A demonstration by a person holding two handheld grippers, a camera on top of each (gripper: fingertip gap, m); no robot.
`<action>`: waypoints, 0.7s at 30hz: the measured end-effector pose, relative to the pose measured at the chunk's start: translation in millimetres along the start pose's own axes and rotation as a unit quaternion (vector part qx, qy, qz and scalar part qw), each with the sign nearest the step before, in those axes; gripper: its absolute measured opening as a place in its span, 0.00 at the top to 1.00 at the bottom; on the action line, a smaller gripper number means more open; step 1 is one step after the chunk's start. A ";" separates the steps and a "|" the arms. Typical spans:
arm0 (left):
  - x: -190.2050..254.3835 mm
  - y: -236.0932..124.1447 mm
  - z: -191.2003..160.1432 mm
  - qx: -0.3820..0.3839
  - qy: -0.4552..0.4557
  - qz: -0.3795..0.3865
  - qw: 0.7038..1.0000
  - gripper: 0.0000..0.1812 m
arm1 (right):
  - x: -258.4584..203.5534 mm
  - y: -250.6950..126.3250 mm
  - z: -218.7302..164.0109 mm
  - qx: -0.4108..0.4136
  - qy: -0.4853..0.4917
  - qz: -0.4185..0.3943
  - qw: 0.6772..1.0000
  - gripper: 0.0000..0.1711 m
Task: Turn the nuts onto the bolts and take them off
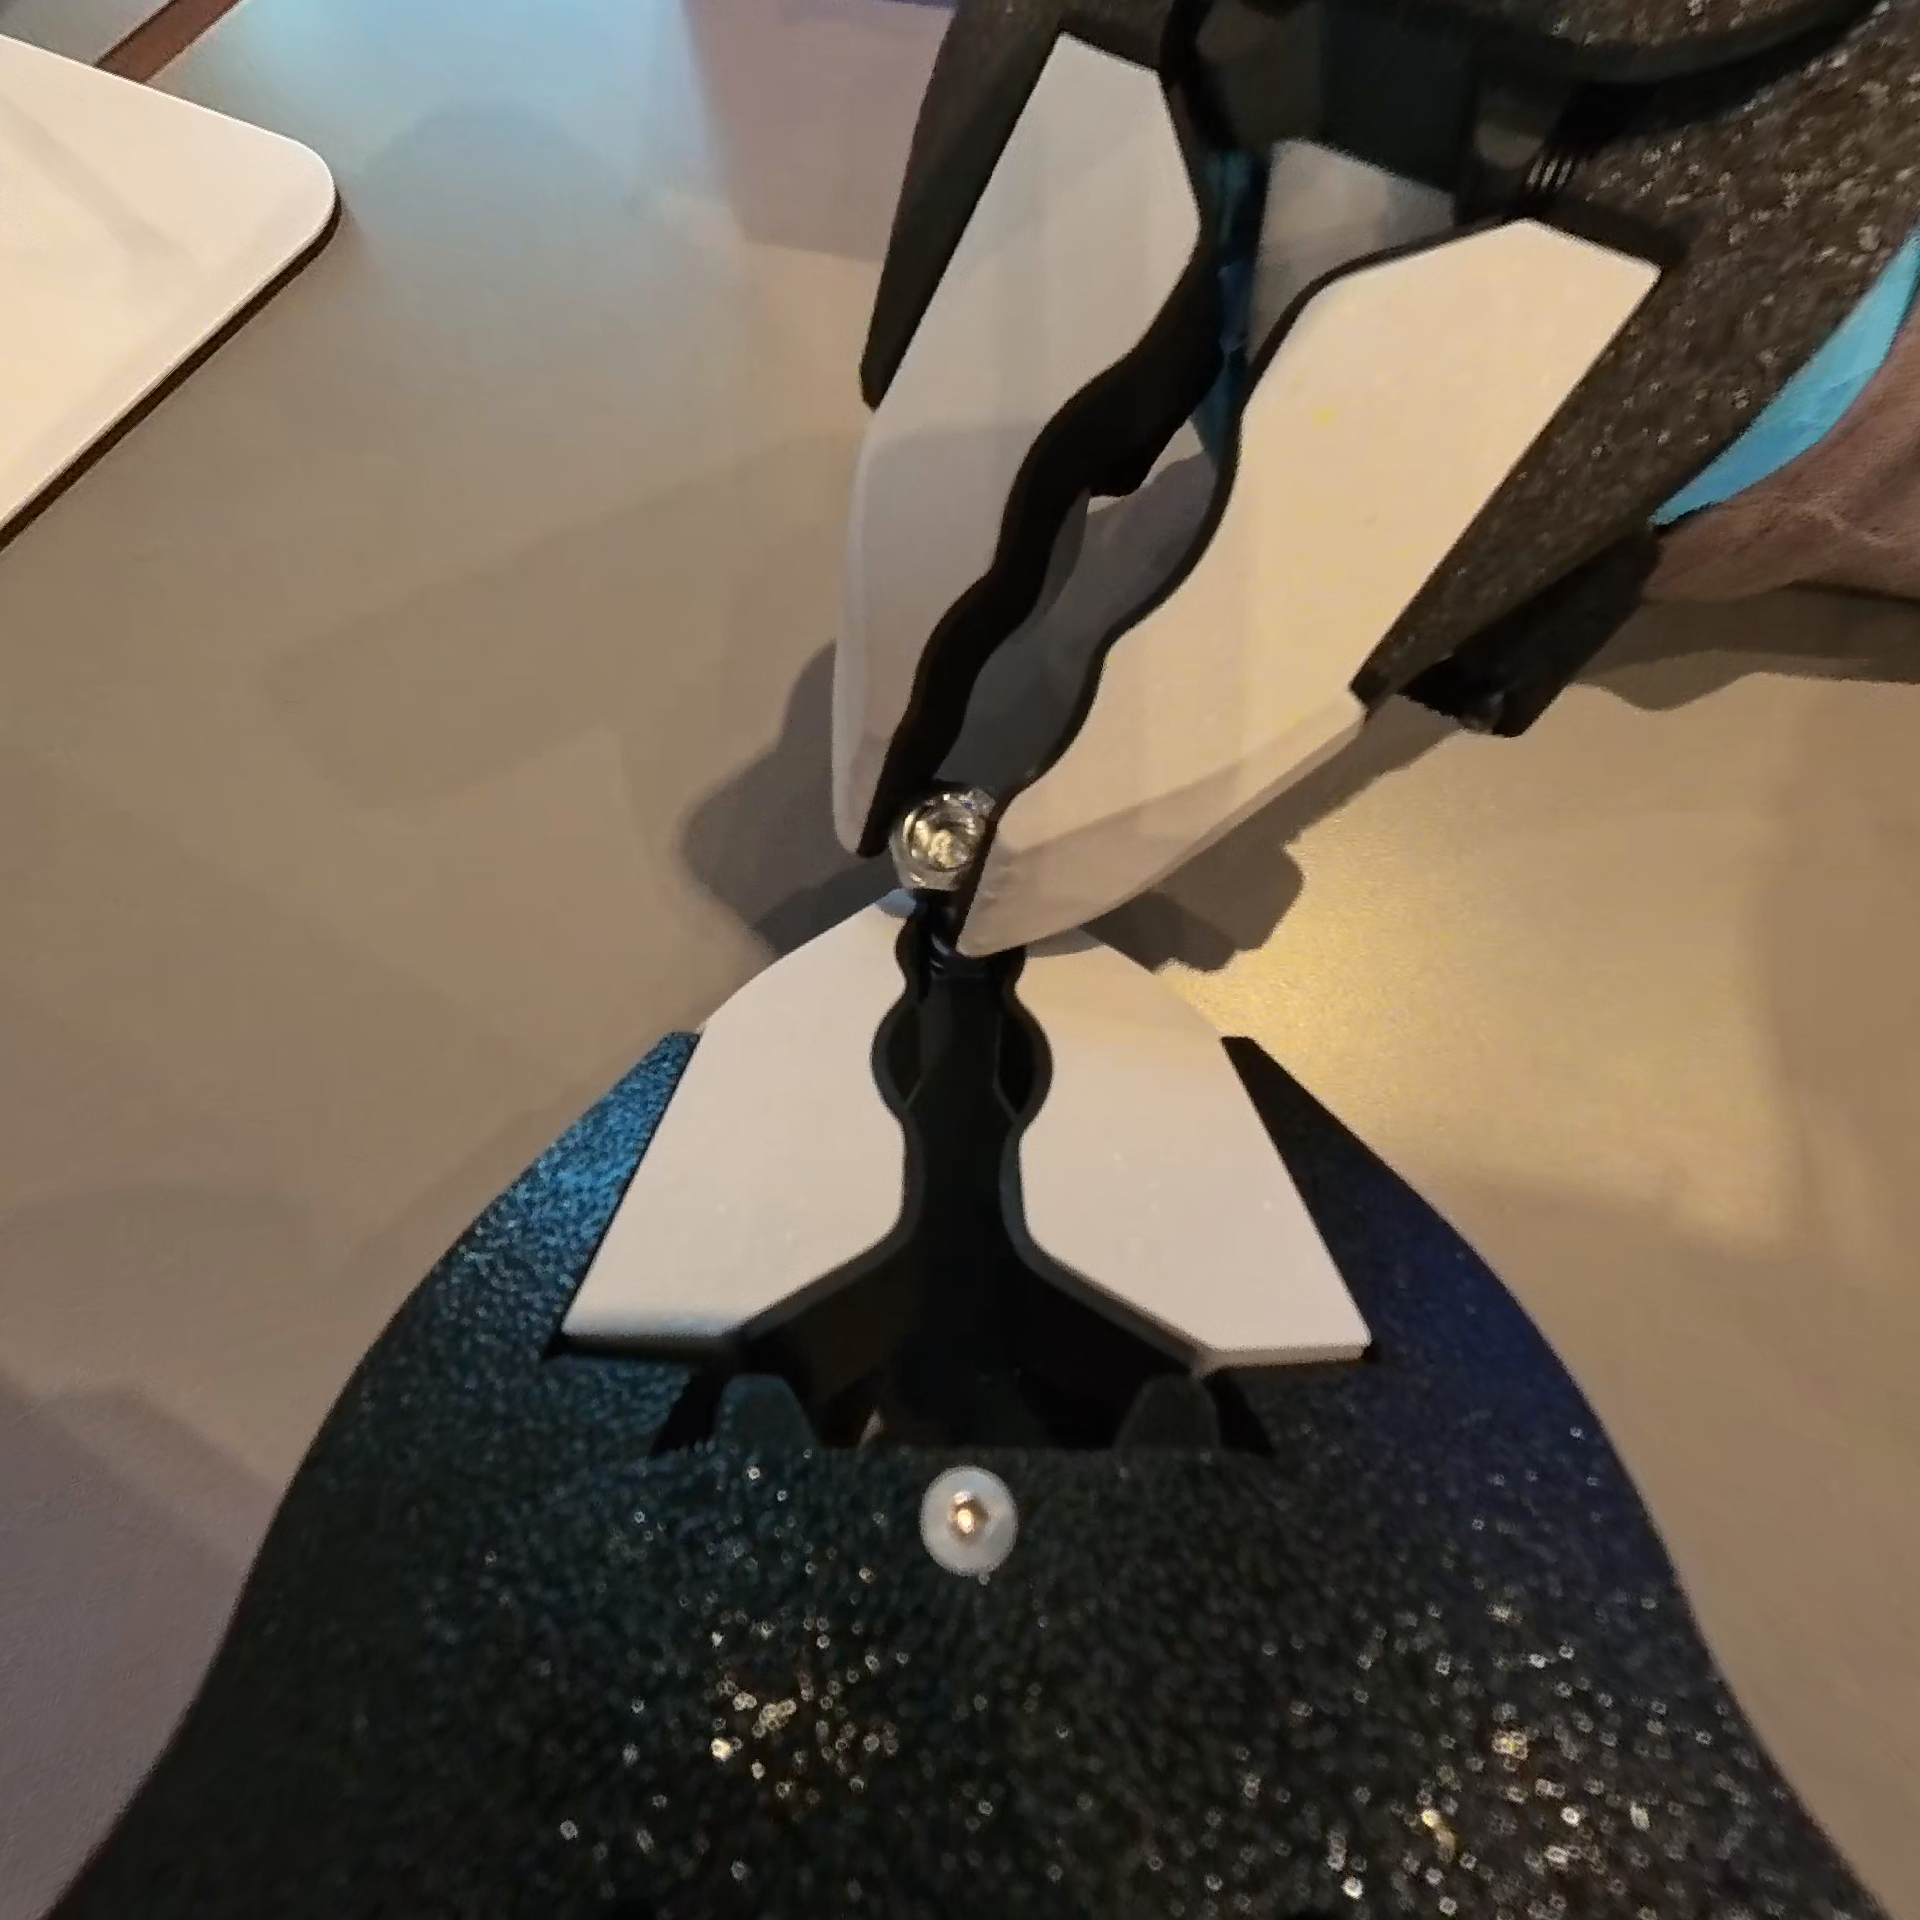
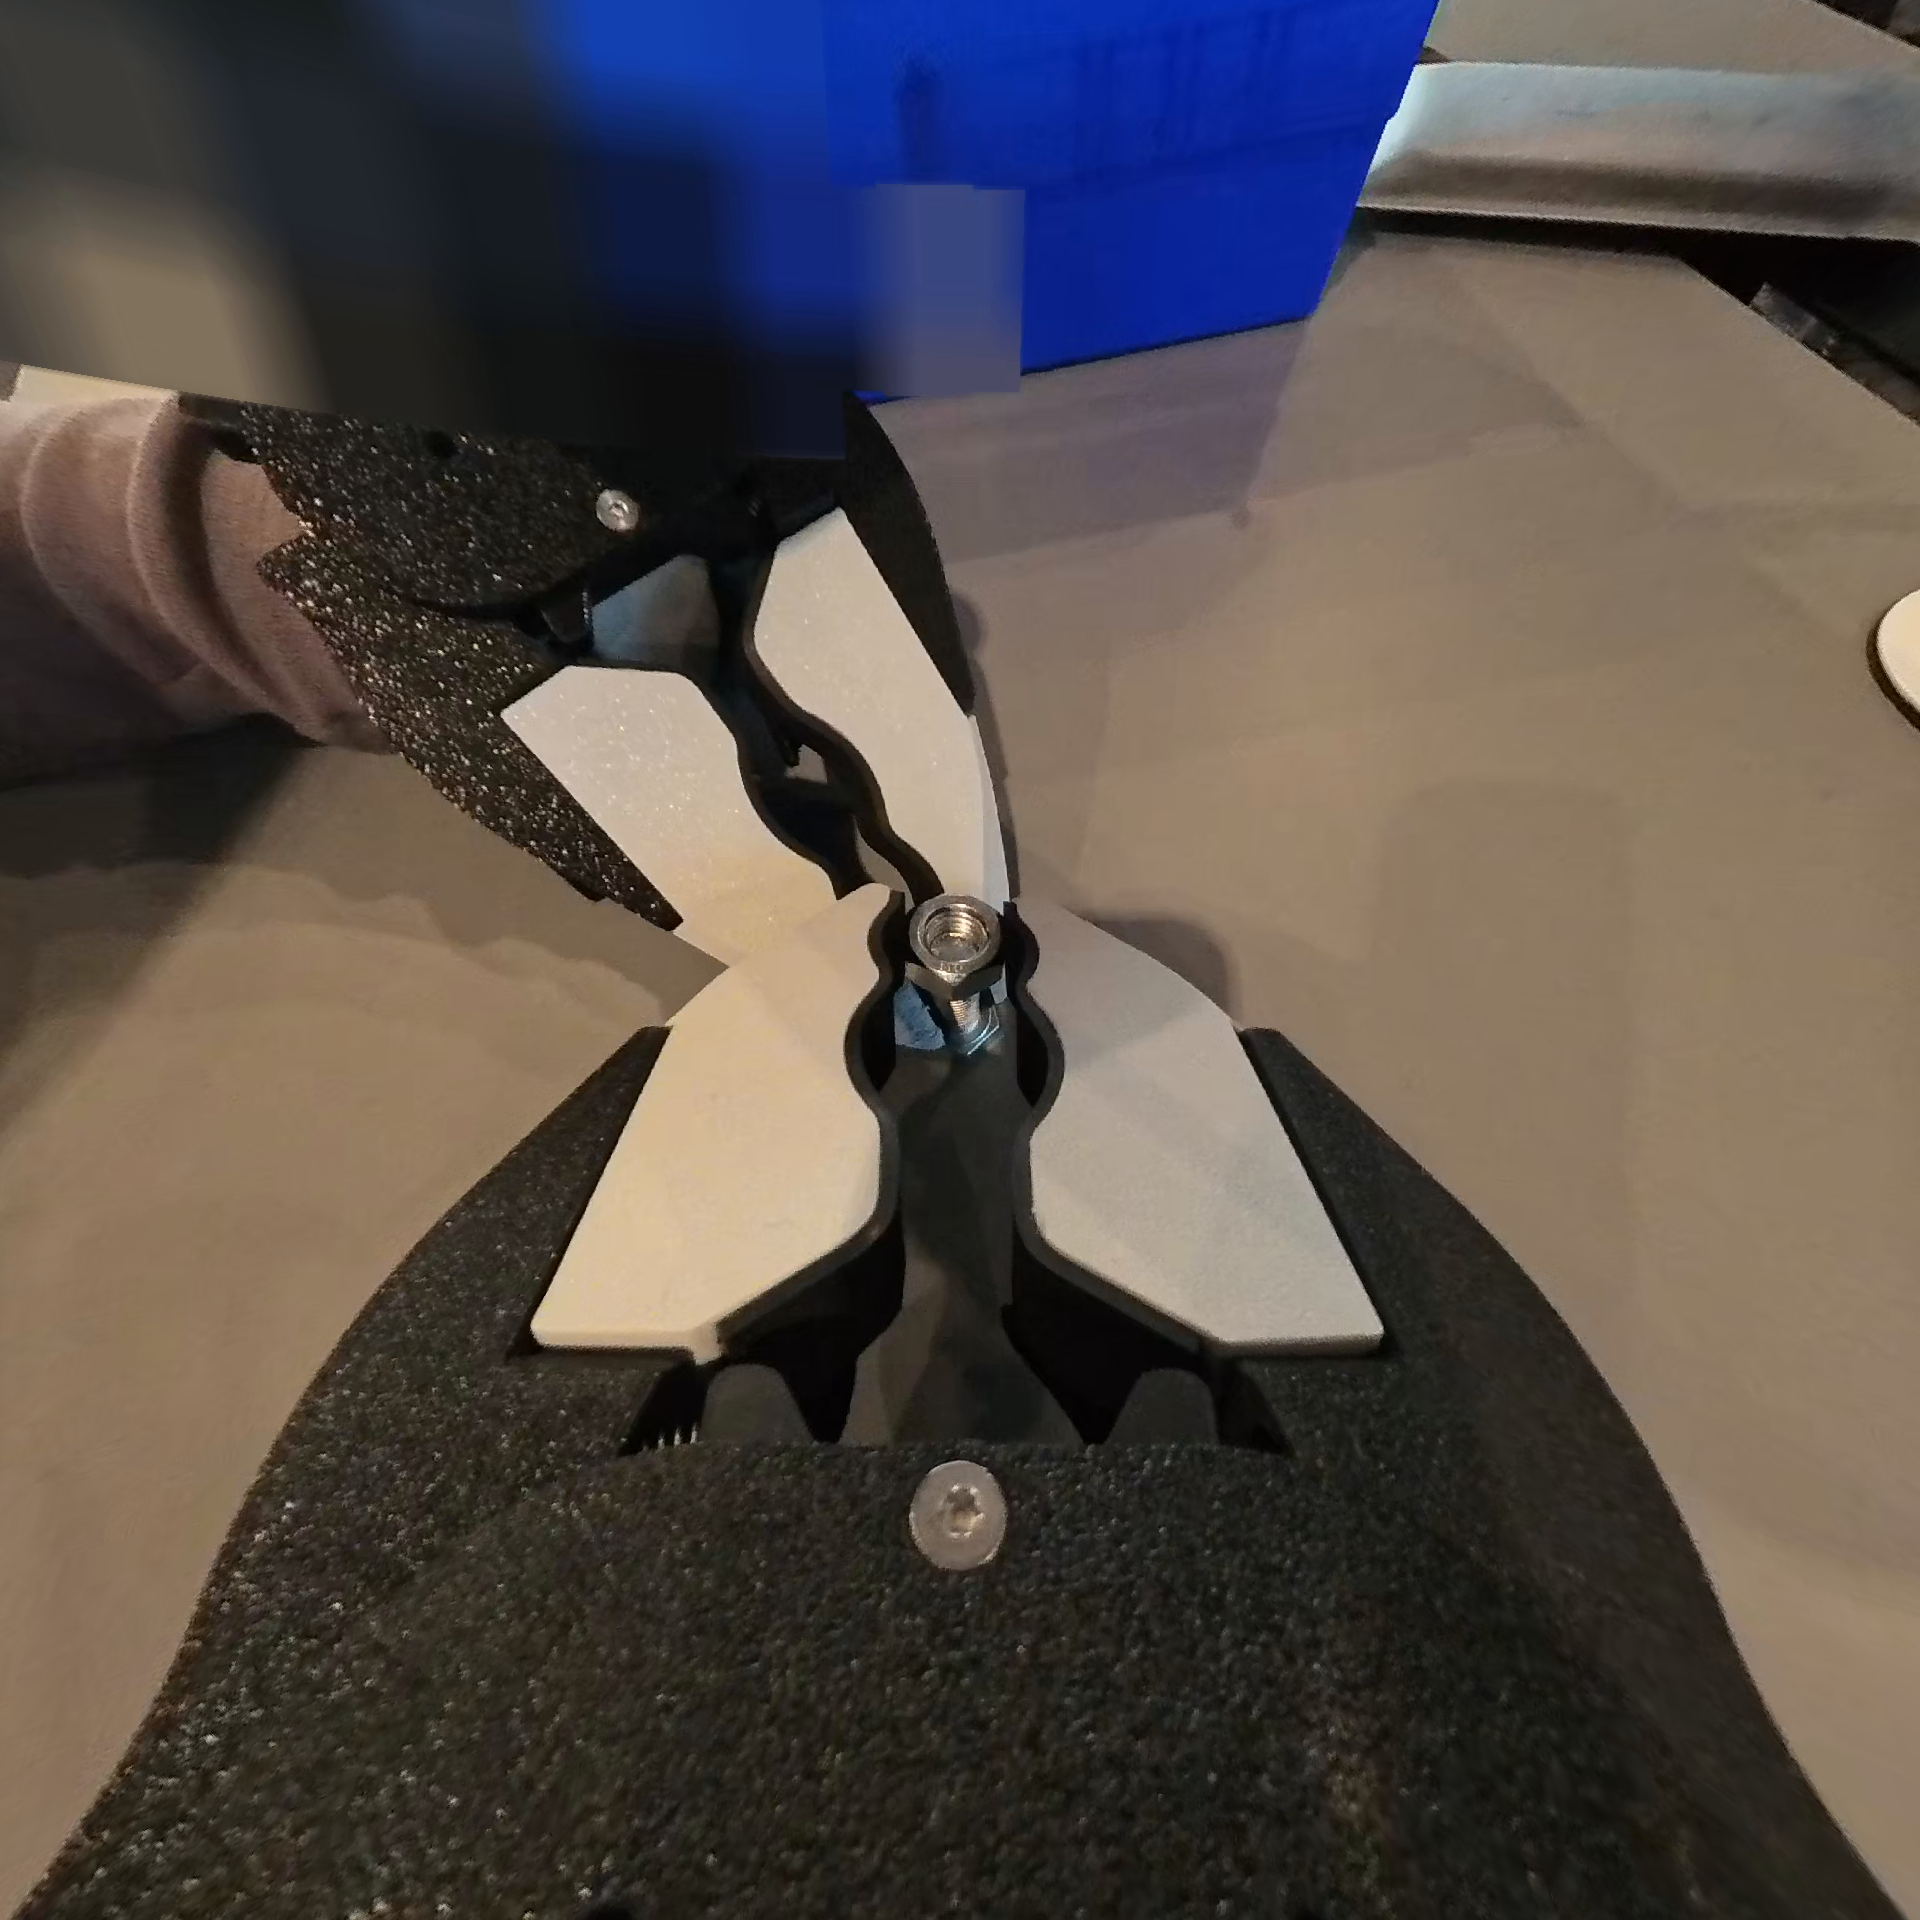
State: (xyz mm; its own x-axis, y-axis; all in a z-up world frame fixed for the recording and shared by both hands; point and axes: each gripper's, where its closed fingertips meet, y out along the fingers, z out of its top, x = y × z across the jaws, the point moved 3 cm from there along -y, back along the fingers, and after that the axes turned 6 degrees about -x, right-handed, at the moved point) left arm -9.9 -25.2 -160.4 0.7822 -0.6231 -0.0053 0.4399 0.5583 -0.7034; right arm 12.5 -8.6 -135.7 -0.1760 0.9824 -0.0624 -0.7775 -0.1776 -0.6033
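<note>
Right tool (image 2: 951,951) pinches the nut (image 2: 948,945), left tool (image 1: 940,961) the bolt (image 1: 938,940); only the right view shows the blue bin (image 2: 1122,177).

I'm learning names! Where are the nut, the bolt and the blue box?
nut (image 2: 951,940), right wrist view, top face.
bolt (image 2: 961,1006), right wrist view, threaded shaft.
blue box (image 2: 1143,208), right wrist view, front wall.

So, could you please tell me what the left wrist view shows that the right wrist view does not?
Only left: a white board at upper left. Only right: a blue bin behind. Both: the right tool gripping the nut, the left tool gripping the bolt, over the grey table.
</note>
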 end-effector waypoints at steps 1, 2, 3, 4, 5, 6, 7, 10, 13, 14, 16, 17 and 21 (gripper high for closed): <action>0.1 -0.2 0.1 0.001 0.000 -0.001 1.000 0.95 | -0.2 -0.3 0.0 0.003 0.000 0.002 1.000 0.90; 0.1 -0.3 0.1 0.003 0.001 -0.001 1.000 0.95 | 0.1 -1.0 -0.2 0.006 -0.003 0.002 1.000 0.89; 0.2 -0.5 0.2 0.004 0.001 -0.001 1.000 0.95 | 0.8 -2.1 -0.2 0.011 -0.005 0.000 1.000 0.87; 0.2 -0.7 0.2 0.006 0.001 -0.002 1.000 0.95 | 1.5 -3.6 -0.5 0.015 -0.008 -0.003 1.000 0.85; 0.1 -0.9 0.2 0.007 0.001 -0.001 1.000 0.95 | 1.5 -5.6 -1.3 0.020 -0.013 -0.001 1.000 0.83; 0.0 -1.1 0.2 0.009 0.000 -0.001 1.000 0.95 | 0.4 -7.8 -3.0 0.022 -0.017 0.007 1.000 0.79; 0.0 -1.3 0.2 0.011 0.000 -0.001 1.000 0.95 | -0.3 -9.9 -5.8 0.022 -0.019 0.014 0.999 0.77; 0.0 -1.4 0.3 0.011 0.000 -0.002 1.000 0.95 | -0.3 -11.3 -15.4 0.013 -0.032 0.025 0.999 0.74; 0.0 -1.5 0.2 0.011 0.001 -0.002 1.000 0.95 | -5.4 -10.2 -13.1 0.025 -0.040 0.048 0.998 0.71; 0.0 -1.6 0.3 0.011 0.001 -0.002 1.000 0.95 | -6.5 -11.1 -10.6 0.036 -0.041 0.049 0.997 0.71; -0.1 -1.6 0.2 0.011 0.001 -0.002 1.000 0.95 | -6.6 -12.2 -9.4 0.043 -0.041 0.049 0.997 0.73; -0.1 -1.6 0.2 0.011 0.001 -0.002 1.000 0.95 | -6.0 -12.4 -9.4 0.043 -0.036 0.050 0.997 0.73; -0.2 -1.7 0.3 0.011 0.001 -0.002 1.000 0.95 | -10.0 -20.2 -3.1 0.082 -0.055 0.051 0.994 0.84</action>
State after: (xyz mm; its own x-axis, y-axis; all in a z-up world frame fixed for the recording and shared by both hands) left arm -10.6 -25.9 -159.0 0.7797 -0.6261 -0.0036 0.4530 0.5681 -0.6871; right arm 31.9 -14.6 -125.4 -0.3174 0.9480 -0.0238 -0.8385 -0.2923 -0.4599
